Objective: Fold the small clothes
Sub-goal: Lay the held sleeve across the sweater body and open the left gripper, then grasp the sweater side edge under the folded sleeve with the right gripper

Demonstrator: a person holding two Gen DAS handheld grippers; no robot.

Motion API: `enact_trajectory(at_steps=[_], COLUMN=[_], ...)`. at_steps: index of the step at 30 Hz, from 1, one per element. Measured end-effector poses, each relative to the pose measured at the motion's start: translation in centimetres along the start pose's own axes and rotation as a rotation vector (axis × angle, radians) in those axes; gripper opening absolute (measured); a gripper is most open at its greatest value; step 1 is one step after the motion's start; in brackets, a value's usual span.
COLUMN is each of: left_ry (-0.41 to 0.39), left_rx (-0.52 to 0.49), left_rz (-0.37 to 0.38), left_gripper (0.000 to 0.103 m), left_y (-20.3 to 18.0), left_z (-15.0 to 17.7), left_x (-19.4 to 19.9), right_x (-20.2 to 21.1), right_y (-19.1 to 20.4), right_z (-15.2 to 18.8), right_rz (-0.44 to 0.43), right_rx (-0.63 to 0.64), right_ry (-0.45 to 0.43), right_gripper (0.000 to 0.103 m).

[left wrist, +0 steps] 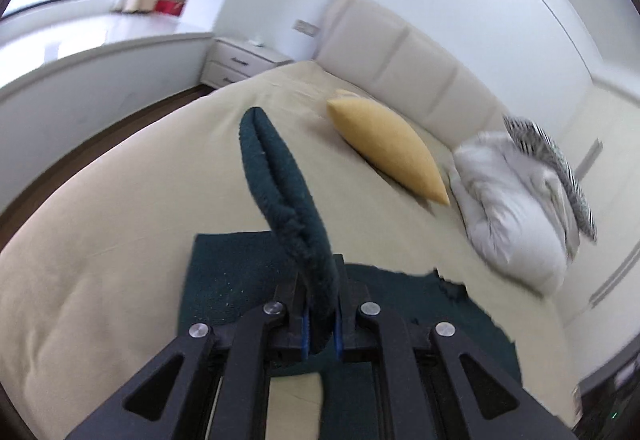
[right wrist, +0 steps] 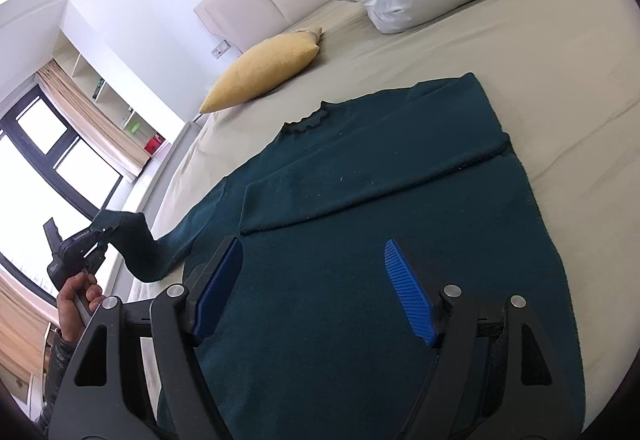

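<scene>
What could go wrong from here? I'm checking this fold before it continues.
The left tool pinches only the sleeve end, so the cloth may slip out or drag the sweater askew on the bed. The right tool is open above the body, not pinning it.
</scene>
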State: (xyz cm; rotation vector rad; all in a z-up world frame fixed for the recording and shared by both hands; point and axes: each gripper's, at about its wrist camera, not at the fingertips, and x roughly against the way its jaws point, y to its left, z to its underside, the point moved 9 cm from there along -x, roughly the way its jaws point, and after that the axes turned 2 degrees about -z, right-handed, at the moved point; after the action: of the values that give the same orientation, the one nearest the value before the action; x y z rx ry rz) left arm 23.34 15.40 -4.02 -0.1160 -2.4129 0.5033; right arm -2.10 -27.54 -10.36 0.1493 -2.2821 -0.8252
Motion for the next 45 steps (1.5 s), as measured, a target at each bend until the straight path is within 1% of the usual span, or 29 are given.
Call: enact_trajectory(at_steps=[1,4,5,7,9,10,12,14,15,16,17,18,20,23,25,26,29,31,32,34,35,36,37,38,39,41,44,45], left_ry=[0.016,0.066,0.084,0.114,0.166,0.187,0.228,0.259,0.267,0.268,0.266,0.270,0.305,0.330,0.330,0.333,0.325,0.312,0.306,0.284,0.276,0.272,0.268,0.261,0.258,0.255,0.247,0.241], left_rx=[-0.087,-0.261,-0.308,-0.386,-0.456,-0.475,-0.488,-0.476,-0.471,-0.470,-0.464,-0.453,-0.417,-0.418,-0.412,-0.395,-0.331,-0.295,-0.270,-0.214,-0.188,-0.168,-0.148,-0.128,-0.114,-0.085,-0.046,-0.039], left_rz=[0.003,0.020,0.020,0.006,-0.020,-0.029,-0.039,-0.032,-0.026,-0.023,-0.020,-0.013,0.033,0.082,0.097,0.099,0.145,0.143,0.138,0.131,0.127,0.121,0.115,0.113,0.111,0.098,0.101,0.101], left_gripper=[0.008,0.008,0.008,0.009,0.010,0.014,0.017,0.031,0.048,0.061,0.066,0.073,0.074,0.075,0.081,0.081,0.081,0.081,0.081,0.081,0.081,0.081,0.081,0.081,0.081,0.081,0.081,0.080], left_y=[-3.0,-10.1,-12.3,-15.3,-17.2,-17.9,-17.8,-17.1,-16.9,-16.4,-16.0,-15.9,-15.6,-15.0,-14.1,-13.5,-11.6,-9.8,-8.7,-6.6,-5.6,-4.7,-3.8,-2.9,-2.3,-1.1,-0.2,-0.1], left_z=[1.0,4.8,6.4,8.9,11.4,12.0,14.0,15.2,15.6,15.9,16.1,16.1,16.5,17.5,17.7,17.6,16.9,16.1,15.5,14.2,13.5,13.1,12.6,12.1,11.9,11.5,11.1,11.0], left_x=[-0.8,-2.8,-3.7,-5.6,-8.3,-9.6,-10.6,-10.9,-10.9,-10.4,-9.9,-9.6,-8.9,-7.0,-5.8,-5.3,-3.6,-2.9,-2.6,-2.1,-1.9,-1.8,-1.7,-1.6,-1.6,-1.7,-1.6,-1.6], right_x=[0.2,0.8,1.0,1.4,1.8,2.1,2.2,1.9,1.7,1.3,0.9,0.4,-0.9,-3.6,-5.8,-6.9,-11.1,-14.0,-15.3,-17.7,-18.8,-19.6,-20.3,-20.6,-21.0,-21.6,-21.7,-21.4], right_y=[-0.6,-2.2,-2.6,-3.6,-4.5,-5.1,-6.1,-6.8,-6.9,-6.9,-6.7,-6.4,-5.3,-2.9,-0.7,0.2,2.7,4.0,4.4,4.7,5.0,5.5,5.9,6.4,7.1,7.9,8.9,9.2], right_z=[-0.1,-0.2,-0.2,-0.3,-0.3,-0.3,-0.3,-0.2,-0.2,-0.2,-0.2,-0.2,-0.6,-1.2,-1.7,-1.8,-1.8,-1.5,-1.3,-0.8,-0.5,-0.2,0.3,0.8,1.3,2.1,1.9,1.6], right_rz=[0.002,0.010,0.012,0.015,0.019,0.022,0.028,0.034,0.033,0.031,0.026,0.021,0.010,-0.013,-0.052,-0.063,-0.103,-0.117,-0.114,-0.055,-0.047,-0.049,-0.038,-0.023,-0.012,0.021,0.069,0.075], right_rx=[-0.012,-0.039,-0.045,-0.062,-0.075,-0.084,-0.102,-0.112,-0.114,-0.118,-0.119,-0.115,-0.096,-0.050,-0.011,-0.005,-0.006,-0.027,-0.028,-0.017,-0.012,-0.009,0.007,0.031,0.070,0.132,0.207,0.228], right_ry=[-0.004,-0.016,-0.020,-0.027,-0.035,-0.039,-0.037,-0.031,-0.026,-0.019,-0.009,-0.002,0.012,0.061,0.105,0.127,0.201,0.253,0.281,0.312,0.329,0.346,0.366,0.373,0.382,0.397,0.385,0.375], right_gripper=[0.073,0.072,0.073,0.073,0.073,0.073,0.073,0.073,0.073,0.073,0.073,0.073,0.073,0.073,0.073,0.073,0.073,0.073,0.072,0.069,0.063,0.052,0.048,0.042,0.033,0.027,0.007,0.007])
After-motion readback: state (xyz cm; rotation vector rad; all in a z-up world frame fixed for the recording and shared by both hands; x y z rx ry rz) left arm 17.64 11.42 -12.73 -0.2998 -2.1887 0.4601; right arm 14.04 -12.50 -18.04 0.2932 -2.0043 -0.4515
